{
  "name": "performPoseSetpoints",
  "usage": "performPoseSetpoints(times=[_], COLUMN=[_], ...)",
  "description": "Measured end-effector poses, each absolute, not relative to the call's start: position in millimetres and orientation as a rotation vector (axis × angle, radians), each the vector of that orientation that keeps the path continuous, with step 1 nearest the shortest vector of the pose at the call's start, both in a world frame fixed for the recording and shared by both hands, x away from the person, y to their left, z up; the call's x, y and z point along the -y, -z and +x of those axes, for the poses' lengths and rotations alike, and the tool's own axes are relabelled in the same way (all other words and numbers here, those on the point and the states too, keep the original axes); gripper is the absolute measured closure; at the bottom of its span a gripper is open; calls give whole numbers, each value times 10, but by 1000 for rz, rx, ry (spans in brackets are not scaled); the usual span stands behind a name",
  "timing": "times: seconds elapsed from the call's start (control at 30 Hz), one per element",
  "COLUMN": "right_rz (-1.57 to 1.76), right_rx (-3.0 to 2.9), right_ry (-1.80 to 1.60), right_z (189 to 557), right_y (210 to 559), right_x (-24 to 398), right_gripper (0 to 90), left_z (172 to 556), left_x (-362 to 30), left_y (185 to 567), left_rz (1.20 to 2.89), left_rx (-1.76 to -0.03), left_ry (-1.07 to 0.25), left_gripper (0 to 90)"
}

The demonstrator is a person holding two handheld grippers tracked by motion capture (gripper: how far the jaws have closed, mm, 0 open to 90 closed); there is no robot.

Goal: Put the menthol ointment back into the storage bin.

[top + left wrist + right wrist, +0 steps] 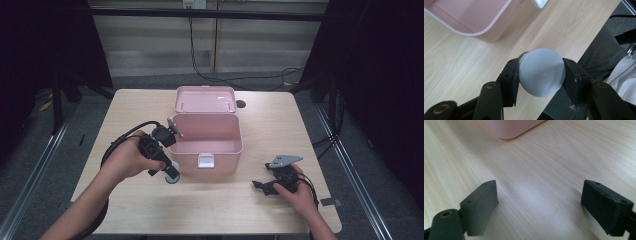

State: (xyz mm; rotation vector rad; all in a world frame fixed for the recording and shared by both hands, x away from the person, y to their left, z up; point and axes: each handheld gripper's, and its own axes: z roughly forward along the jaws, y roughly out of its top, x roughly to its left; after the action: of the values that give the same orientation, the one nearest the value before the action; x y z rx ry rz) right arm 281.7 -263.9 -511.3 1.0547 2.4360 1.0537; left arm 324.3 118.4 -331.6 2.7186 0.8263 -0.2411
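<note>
A small round container with a grey-white lid (541,72) and a green rim sits between the pads of my left gripper (541,75), which is shut on it and holds it above the wooden table (461,65). In the high view that container (172,175) hangs just left of the open pink box (207,132), whose lid (205,99) stands up at the back. My left gripper (171,172) points down at the box's front left corner. My right gripper (260,186) rests low over the table at the right, open, with nothing between its jaws (540,205).
The pink box (510,127) lies ahead of the right gripper. A white latch (205,160) sits on the box's front wall. The table's front edge and a person's legs appear below the left gripper. Cables trail on the floor behind the table.
</note>
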Motion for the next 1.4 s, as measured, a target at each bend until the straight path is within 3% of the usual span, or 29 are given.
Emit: performPoseSetpoints(times=[1.4], right_rz=[1051], right_rx=[-2435], right_ry=[-1056], right_z=[2820], right_y=[5114], right_x=[2640], right_gripper=[133], left_z=[3705], left_x=[-1047], left_y=[2868], left_rz=[2696], left_rx=[-918], left_ry=[188], left_gripper=[500])
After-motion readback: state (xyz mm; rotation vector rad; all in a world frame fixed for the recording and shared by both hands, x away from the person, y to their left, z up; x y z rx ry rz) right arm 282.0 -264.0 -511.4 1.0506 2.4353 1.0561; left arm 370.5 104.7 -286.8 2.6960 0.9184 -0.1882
